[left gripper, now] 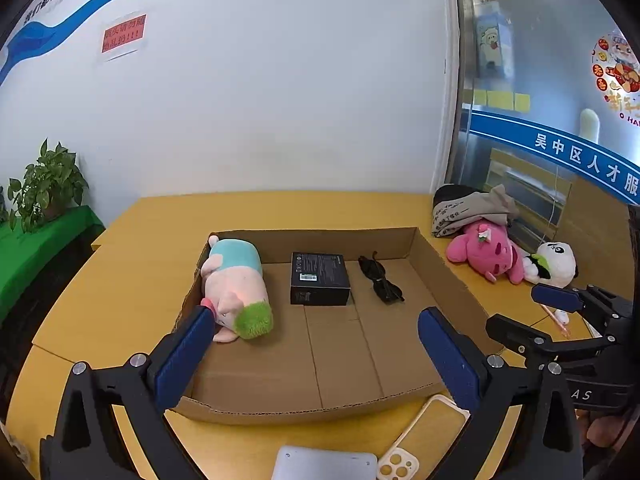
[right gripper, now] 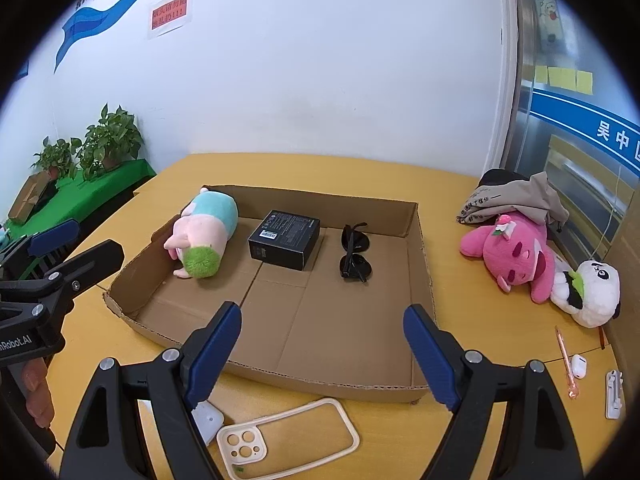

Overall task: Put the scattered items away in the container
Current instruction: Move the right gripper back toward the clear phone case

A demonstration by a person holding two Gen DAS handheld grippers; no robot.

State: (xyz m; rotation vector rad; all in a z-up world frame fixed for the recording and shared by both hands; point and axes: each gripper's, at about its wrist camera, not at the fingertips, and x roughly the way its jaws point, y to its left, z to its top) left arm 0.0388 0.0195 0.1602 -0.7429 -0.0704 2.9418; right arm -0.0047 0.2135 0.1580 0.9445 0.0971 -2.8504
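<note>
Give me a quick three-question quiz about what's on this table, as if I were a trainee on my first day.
1. True or false: the sunglasses already lie inside the cardboard box.
2. Which lies outside the box? A) the black box B) the phone case C) the green-haired plush
3. Fill in: the left gripper and the right gripper both have their jaws ____.

Key: 1 true; 2 B, it lies on the table in front of the box's near wall; 3 open, with nothing between them.
</note>
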